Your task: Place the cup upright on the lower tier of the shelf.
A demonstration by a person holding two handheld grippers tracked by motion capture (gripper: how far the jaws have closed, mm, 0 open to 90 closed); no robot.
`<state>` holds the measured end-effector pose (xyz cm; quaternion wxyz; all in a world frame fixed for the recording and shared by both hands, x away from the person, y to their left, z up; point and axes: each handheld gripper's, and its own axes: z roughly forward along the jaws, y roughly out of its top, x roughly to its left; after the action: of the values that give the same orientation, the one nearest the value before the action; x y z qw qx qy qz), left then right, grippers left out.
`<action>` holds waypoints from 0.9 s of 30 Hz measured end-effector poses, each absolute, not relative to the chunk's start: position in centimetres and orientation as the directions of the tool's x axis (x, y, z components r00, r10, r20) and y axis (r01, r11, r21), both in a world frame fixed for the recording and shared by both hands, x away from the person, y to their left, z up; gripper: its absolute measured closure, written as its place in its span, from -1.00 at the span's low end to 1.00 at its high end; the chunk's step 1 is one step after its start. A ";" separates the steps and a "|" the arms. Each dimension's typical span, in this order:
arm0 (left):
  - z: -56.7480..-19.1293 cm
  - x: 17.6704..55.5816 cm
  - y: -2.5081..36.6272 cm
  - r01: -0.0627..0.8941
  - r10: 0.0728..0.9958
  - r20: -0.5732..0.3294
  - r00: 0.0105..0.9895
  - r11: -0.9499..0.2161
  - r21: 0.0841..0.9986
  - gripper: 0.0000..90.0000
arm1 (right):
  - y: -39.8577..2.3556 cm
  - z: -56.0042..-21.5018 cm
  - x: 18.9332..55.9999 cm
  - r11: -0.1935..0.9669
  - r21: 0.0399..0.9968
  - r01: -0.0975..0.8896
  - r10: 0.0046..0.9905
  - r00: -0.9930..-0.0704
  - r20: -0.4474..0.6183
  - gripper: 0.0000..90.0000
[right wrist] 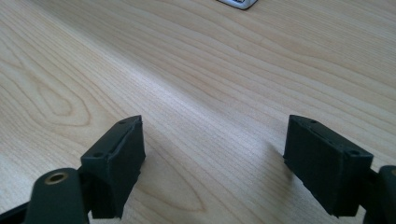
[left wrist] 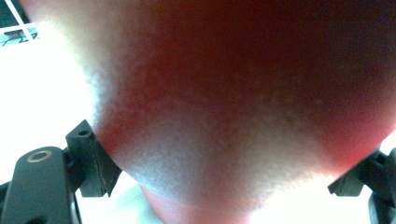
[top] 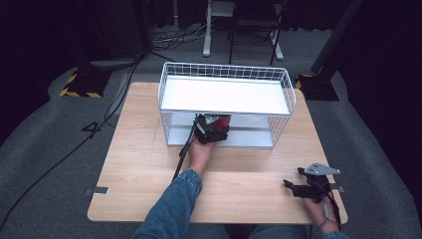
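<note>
The left gripper (top: 215,130) reaches into the lower tier of the white wire rack (top: 175,74), its 2 jaws clamped on a red can (top: 222,121). In the left gripper view the can (left wrist: 233,93) sits blurred between the fingers (left wrist: 91,161), touching both pads, with the rack's bright shelf beneath. The right gripper (top: 294,179) rests near the table's (top: 139,164) front right corner, well apart from the rack. Its fingers (right wrist: 116,163) are spread wide with nothing between them, just bare wood beneath.
</note>
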<state>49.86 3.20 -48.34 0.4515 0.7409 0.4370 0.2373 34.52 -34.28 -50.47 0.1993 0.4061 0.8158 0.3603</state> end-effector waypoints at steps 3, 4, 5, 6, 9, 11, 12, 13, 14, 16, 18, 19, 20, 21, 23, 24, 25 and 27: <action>-48.3 49.9 3.2 0.435 0.859 -0.048 0.510 -0.210 0.875 -0.65 | -34.3 -50.5 34.5 0.410 0.750 0.519 0.806 -0.590 -0.033 -0.54; -48.3 49.9 3.2 0.432 0.859 -0.040 0.510 -0.215 0.876 -0.65 | -34.3 -50.5 34.5 0.411 0.749 0.519 0.806 -0.590 -0.033 -0.54; -48.3 50.0 3.2 0.424 0.857 -0.030 0.514 -0.223 0.878 -0.65 | -34.3 -50.5 34.5 0.411 0.749 0.519 0.806 -0.590 -0.034 -0.54; -48.3 49.9 3.0 0.425 0.861 -0.038 0.508 -0.212 0.880 -0.67 | -34.3 -50.5 34.5 0.411 0.749 0.519 0.806 -0.590 -0.034 -0.54; -48.3 49.9 2.9 0.424 0.863 -0.035 0.503 -0.211 0.881 -0.68 | -34.3 -50.5 34.5 0.411 0.749 0.519 0.806 -0.591 -0.034 -0.54; -48.2 49.8 3.0 0.424 0.863 -0.033 0.505 -0.214 0.880 -0.68 | -34.3 -50.5 34.5 0.411 0.749 0.520 0.806 -0.591 -0.033 -0.54; -48.2 49.7 3.1 0.417 0.861 -0.031 0.507 -0.215 0.883 -0.70 | -34.3 -50.5 34.5 0.411 0.749 0.520 0.805 -0.592 -0.031 -0.54; -48.2 49.7 3.1 0.417 0.861 -0.031 0.507 -0.215 0.883 -0.73 | -34.3 -50.5 34.5 0.411 0.749 0.520 0.805 -0.592 -0.031 -0.54; -48.1 49.5 3.4 0.404 0.857 -0.022 0.515 -0.220 0.888 -0.77 | -34.3 -50.5 34.5 0.412 0.749 0.519 0.805 -0.592 -0.032 -0.54; -48.0 49.4 3.7 0.392 0.840 -0.023 0.541 -0.228 0.891 -0.84 | -34.3 -50.5 34.5 0.412 0.749 0.519 0.806 -0.592 -0.033 -0.54; -48.0 49.2 4.1 0.386 0.816 -0.038 0.576 -0.232 0.893 -0.90 | -34.3 -50.5 34.5 0.412 0.749 0.518 0.805 -0.592 -0.033 -0.54; -48.0 49.2 4.1 0.386 0.816 -0.038 0.576 -0.232 0.893 -0.94 | -34.3 -50.5 34.5 0.412 0.749 0.518 0.805 -0.592 -0.033 -0.54; -48.0 49.1 4.2 0.384 0.803 -0.046 0.594 -0.233 0.893 -0.94 | -34.3 -50.5 34.5 0.412 0.749 0.518 0.805 -0.592 -0.033 -0.54; -48.0 49.0 4.4 0.380 0.790 -0.044 0.612 -0.245 0.892 -0.98 | -34.3 -50.5 34.5 0.412 0.749 0.518 0.806 -0.592 -0.034 -0.54; -47.9 48.2 5.1 0.360 0.774 -0.030 0.632 -0.258 0.897 -1.00 | -34.2 -50.5 34.5 0.412 0.749 0.519 0.806 -0.591 -0.034 -0.55; -47.8 47.9 5.2 0.372 0.783 -0.047 0.620 -0.241 0.897 -1.00 | -34.2 -50.5 34.5 0.411 0.749 0.519 0.806 -0.591 -0.033 -0.55; -47.7 47.6 5.4 0.375 0.787 -0.049 0.615 -0.237 0.896 -1.00 | -34.2 -50.5 34.5 0.412 0.749 0.518 0.805 -0.592 -0.033 -0.55; -47.7 47.3 5.6 0.383 0.787 -0.069 0.613 -0.219 0.898 -1.00 | -34.2 -50.5 34.5 0.415 0.749 0.516 0.804 -0.594 -0.035 -0.55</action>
<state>47.26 5.58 -47.70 0.4894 0.7528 0.3885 0.2068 34.50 -34.19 -50.46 0.1995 0.4039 0.8170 0.3599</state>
